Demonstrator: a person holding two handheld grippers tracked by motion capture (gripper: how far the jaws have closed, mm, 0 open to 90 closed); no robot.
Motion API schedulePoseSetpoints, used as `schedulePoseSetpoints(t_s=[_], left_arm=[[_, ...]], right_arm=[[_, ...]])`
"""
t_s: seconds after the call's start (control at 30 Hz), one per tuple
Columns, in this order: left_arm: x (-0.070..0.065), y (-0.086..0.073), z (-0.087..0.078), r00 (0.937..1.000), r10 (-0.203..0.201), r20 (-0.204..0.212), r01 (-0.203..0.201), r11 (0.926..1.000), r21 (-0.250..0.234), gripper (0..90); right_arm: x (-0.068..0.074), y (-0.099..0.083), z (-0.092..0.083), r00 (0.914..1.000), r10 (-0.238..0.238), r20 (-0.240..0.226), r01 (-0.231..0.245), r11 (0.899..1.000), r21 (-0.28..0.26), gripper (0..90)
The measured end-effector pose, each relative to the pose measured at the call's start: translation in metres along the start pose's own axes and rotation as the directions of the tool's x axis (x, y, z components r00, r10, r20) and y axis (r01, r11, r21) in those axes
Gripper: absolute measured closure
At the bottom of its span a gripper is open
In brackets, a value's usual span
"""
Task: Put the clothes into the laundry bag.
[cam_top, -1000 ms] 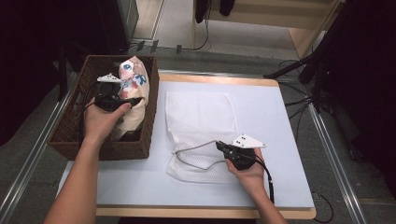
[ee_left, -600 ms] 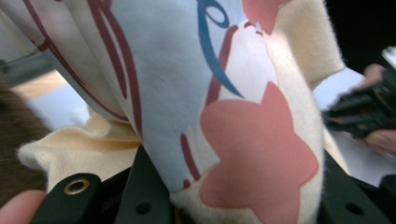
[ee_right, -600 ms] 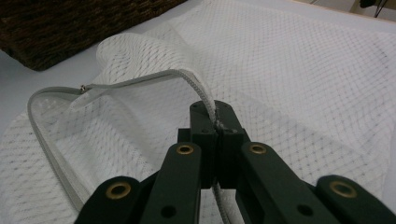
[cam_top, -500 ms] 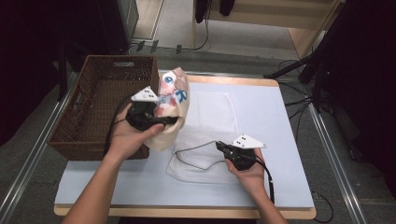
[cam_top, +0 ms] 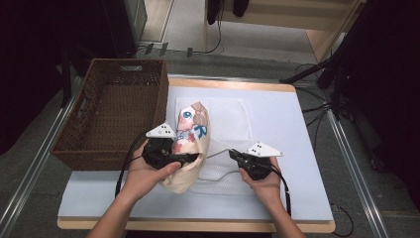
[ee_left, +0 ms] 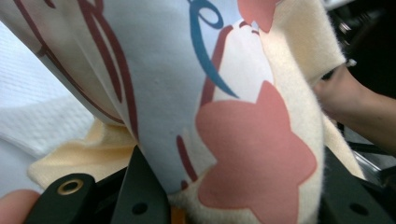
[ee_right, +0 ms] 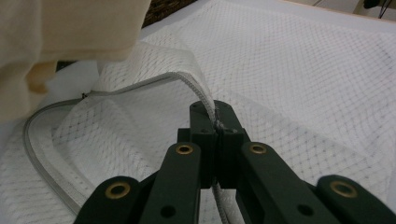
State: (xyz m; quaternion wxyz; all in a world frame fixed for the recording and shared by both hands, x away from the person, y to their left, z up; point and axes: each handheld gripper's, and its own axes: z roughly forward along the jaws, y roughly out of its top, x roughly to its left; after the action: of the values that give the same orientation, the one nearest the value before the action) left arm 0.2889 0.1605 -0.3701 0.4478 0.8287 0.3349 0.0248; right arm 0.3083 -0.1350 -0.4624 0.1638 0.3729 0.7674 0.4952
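Note:
A cream cloth (cam_top: 192,130) printed with a cartoon figure hangs over the near left part of a white mesh bag (cam_top: 225,116) on the table. My left gripper (cam_top: 189,158) is shut on the cloth's lower part, and its jaws have just eased slightly wider. In the left gripper view the printed cloth (ee_left: 224,116) bulges between the two black jaws. My right gripper (cam_top: 232,154) is shut on the bag's zipper edge (ee_right: 187,81) and holds that edge lifted, so the bag's mouth gapes. The cream cloth (ee_right: 60,32) hangs just beyond that mouth.
A brown wicker basket (cam_top: 106,153) stands at the table's left side, close to my left hand. The white table mat (cam_top: 297,173) stretches to the right. Cables trail from both grippers toward the front edge.
My left gripper has carried the cloth out of the basket, rightward and toward the front, over the mesh bag's near left part. The right gripper has kept still on the zipper edge.

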Motion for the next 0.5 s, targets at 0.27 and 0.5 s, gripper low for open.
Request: schedulePoseSetpoints(t_s=[0.27, 0.5], left_arm=[[-0.011, -0.022, 0.005, 0.9989, 0.003, 0.047, -0.003, 0.9999, 0.015, 61.9], [-0.025, -0.038, 0.015, 0.9917, 0.06, 0.114, -0.067, 0.9958, 0.063, 60.1]], right_arm=[[0.001, 0.001, 0.001, 1.0, 0.007, -0.005, -0.007, 1.0, 0.005, 88.6], [-0.001, 0.001, 0.003, 0.9999, 0.016, 0.005, -0.016, 1.0, 0.011, 88.5]])
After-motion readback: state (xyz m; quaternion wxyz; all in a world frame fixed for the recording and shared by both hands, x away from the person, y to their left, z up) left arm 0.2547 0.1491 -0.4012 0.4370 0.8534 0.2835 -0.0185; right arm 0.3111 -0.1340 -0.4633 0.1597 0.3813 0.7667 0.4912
